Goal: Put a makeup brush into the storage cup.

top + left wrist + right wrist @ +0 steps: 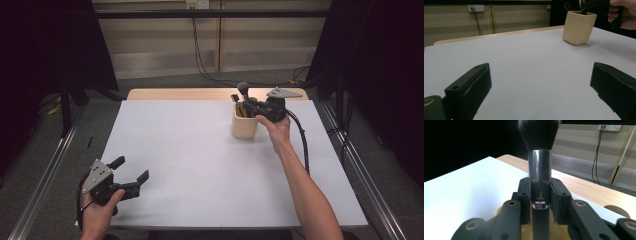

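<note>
A cream cup (244,125) stands on the white table top at the back right, and it also appears far off in the left gripper view (579,27). My right gripper (248,103) is over the cup, shut on a makeup brush (539,170) with a silver ferrule and dark bristles pointing up; the brush head (243,88) rises above the cup. The handle's lower end goes down toward the cup mouth (499,211). My left gripper (132,170) rests at the front left of the table, its jaws wide open with nothing between them (541,85).
The white sheet (200,160) covers the table, with a strip of wood (175,93) bare along the far edge. Cables hang from a wall socket (196,4) behind. Metal rails (45,175) run along both sides of the table.
</note>
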`<state>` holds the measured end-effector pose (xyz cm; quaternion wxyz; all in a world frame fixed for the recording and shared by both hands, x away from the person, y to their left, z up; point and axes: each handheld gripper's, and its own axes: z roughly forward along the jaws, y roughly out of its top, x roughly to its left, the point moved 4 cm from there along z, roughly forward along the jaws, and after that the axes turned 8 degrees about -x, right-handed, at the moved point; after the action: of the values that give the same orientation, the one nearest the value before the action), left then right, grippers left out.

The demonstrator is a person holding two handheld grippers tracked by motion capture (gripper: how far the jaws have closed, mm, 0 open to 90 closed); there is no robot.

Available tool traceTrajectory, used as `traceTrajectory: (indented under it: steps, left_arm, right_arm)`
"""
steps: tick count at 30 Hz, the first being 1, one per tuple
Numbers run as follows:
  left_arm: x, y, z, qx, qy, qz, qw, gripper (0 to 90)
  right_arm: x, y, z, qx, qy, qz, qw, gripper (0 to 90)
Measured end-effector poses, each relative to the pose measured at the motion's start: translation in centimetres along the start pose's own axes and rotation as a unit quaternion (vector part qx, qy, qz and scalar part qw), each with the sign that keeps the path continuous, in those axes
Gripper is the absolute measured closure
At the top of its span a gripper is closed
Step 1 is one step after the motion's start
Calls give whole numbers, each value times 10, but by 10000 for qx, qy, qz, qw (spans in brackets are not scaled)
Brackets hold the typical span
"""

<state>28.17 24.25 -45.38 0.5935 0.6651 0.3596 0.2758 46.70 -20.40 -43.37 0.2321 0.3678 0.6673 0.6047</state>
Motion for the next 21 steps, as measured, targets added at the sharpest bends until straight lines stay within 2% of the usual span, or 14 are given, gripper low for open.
traceTrajectory:
  steps: [8,12,15,16,18,21]
  left_arm:
    - [1,0,-1,-23,20,-27,10000,35]
    - [1,0,-1,-19,23,-27,10000,34]
    - [1,0,0,-4,32,-8,10000,34]
    - [1,0,0,-7,30,-19,10000,34]
    - [1,1,1,-23,15,-28,10000,35]
    - [1,0,2,-4,35,-29,10000,34]
  right_arm:
    - [0,-4,2,67,-6,-6,10000,715]
    - [0,-3,2,24,3,-8,10000,673]
    - [0,-1,0,-25,-9,-8,10000,601]
    - [1,-1,1,-30,-49,-4,10000,537]
    - [4,1,0,-80,-43,6,10000,497]
    - [8,3,1,-85,-73,-74,9999,371]
